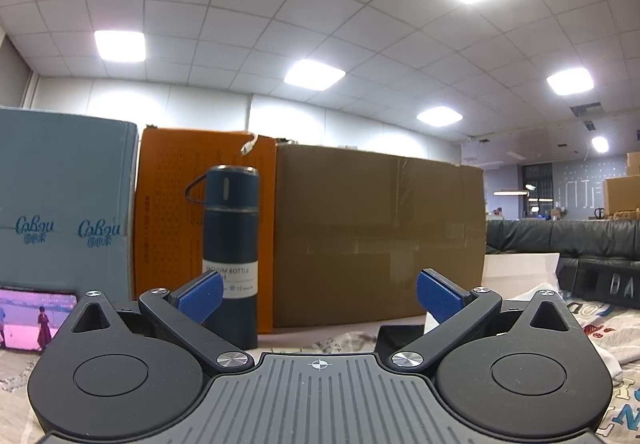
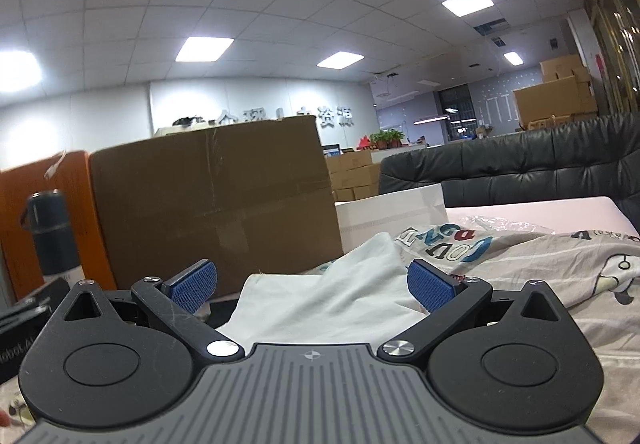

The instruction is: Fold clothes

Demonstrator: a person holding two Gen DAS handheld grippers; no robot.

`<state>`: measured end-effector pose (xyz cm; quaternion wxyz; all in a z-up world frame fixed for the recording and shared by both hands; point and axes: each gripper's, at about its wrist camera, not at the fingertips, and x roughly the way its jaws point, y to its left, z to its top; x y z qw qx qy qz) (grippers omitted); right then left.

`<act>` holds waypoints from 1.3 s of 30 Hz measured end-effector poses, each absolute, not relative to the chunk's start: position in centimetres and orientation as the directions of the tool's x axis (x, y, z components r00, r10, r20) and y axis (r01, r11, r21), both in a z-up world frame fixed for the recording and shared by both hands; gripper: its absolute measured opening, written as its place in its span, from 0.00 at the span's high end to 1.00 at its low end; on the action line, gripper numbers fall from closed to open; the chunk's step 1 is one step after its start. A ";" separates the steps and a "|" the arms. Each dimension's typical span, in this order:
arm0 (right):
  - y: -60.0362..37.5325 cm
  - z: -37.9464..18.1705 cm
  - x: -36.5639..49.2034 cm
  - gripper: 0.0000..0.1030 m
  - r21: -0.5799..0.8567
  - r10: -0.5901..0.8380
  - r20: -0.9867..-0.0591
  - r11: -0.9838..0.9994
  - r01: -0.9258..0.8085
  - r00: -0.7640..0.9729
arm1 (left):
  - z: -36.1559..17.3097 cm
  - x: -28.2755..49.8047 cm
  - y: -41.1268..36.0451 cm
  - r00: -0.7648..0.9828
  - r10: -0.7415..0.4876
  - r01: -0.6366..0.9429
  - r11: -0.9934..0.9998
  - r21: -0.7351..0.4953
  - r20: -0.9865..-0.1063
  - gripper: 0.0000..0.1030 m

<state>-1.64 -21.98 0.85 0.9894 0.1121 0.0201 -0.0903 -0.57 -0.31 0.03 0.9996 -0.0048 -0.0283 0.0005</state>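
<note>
A white garment (image 2: 328, 308) lies crumpled on a printed grey sheet (image 2: 520, 256), just ahead of my right gripper (image 2: 312, 284). That gripper is open, its blue pads (image 2: 430, 290) wide apart, and the cloth bulges up between them without being pinched. My left gripper (image 1: 320, 296) is also open and holds nothing. It points at a brown cardboard box (image 1: 376, 236). A corner of white cloth (image 1: 434, 322) shows beside its right pad, and the printed sheet (image 1: 600, 332) lies to its right.
A dark blue vacuum bottle (image 1: 230, 248) stands in front of an orange box (image 1: 172, 212), next to a blue-grey box (image 1: 64, 204). A phone (image 1: 28, 320) with a lit screen leans at far left. A white box (image 2: 392, 216) and black sofa (image 2: 520, 172) lie beyond the sheet.
</note>
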 end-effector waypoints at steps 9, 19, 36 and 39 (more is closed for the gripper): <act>-24.6 7.0 -13.2 0.00 0.256 -0.379 -0.190 0.871 0.419 0.906 | 1.3 -2.5 -1.4 0.985 -0.169 0.170 0.985 0.021 -0.028 0.00; -27.1 8.1 -26.5 0.00 0.267 -0.513 -0.196 0.792 0.549 0.836 | 3.1 -4.4 -1.9 0.981 -0.192 0.191 0.979 0.077 0.003 0.00; -29.3 5.2 -18.7 0.00 0.196 -0.338 -0.192 0.907 0.374 0.921 | 4.1 -2.6 -0.2 0.982 -0.182 0.180 0.983 -0.034 -0.057 0.00; -28.2 4.9 -15.3 0.00 0.189 -0.289 -0.179 0.928 0.321 0.941 | 4.1 -2.3 -0.1 0.984 -0.168 0.167 0.986 -0.027 -0.055 0.00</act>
